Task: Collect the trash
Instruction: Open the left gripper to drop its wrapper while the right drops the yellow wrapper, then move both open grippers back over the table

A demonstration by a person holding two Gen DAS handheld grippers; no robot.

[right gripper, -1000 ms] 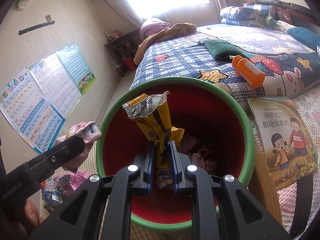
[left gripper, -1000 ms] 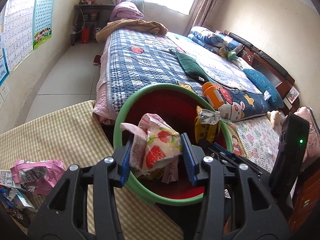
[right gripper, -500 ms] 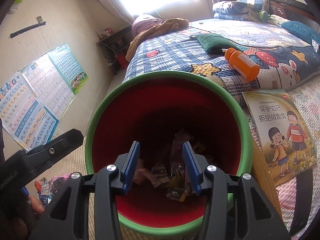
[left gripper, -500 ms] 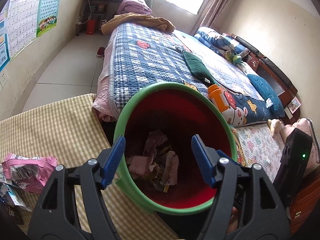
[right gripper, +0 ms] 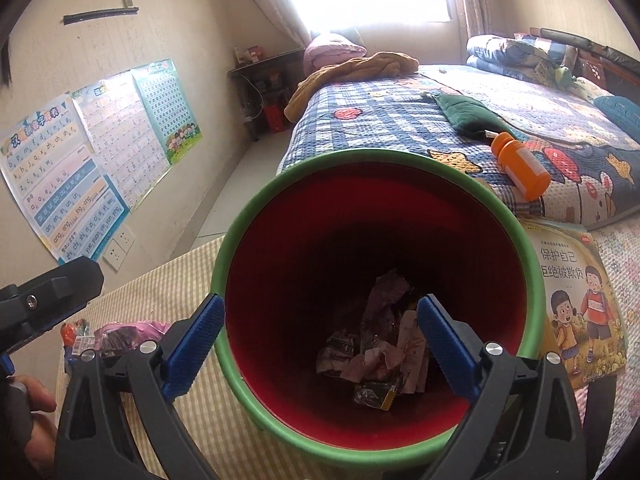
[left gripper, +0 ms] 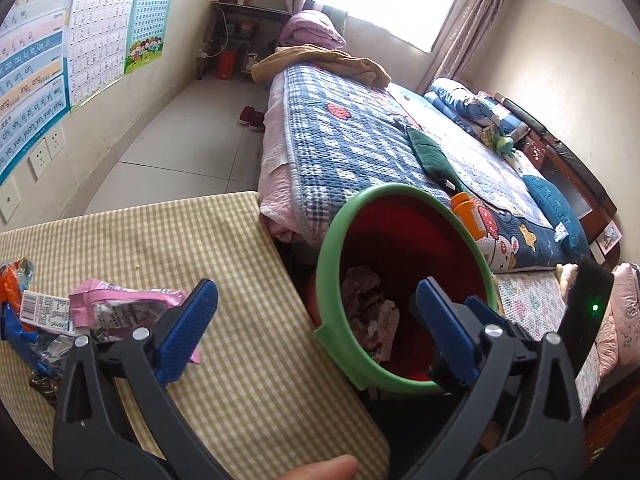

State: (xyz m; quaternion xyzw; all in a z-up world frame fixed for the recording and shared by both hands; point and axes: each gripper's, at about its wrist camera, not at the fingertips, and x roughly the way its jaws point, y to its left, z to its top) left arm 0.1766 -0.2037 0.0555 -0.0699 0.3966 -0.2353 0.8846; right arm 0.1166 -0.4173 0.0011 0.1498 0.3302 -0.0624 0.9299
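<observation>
1. Both claws are opening, already wide, nothing between the pads: left claw (left gripper: pixel 312 326), right claw (right gripper: pixel 320 344).
2. The bin (right gripper: pixel 224 264) stands beside the tabletop (left gripper: pixel 160 236), with crumpled wrappers (right gripper: pixel 380 344) at its bottom.
3. A pink wrapper (left gripper: pixel 120 300) lies on the tabletop by more litter.
4. Behind the bin is the bed (left gripper: pixel 348 140) with an orange bottle (right gripper: pixel 520 168); a book (right gripper: pixel 576 300) lies right of the bin.

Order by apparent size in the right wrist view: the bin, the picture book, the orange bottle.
1. bin, largest, though it is nearest the camera.
2. picture book.
3. orange bottle, smallest, lying farther away on the bed.
</observation>
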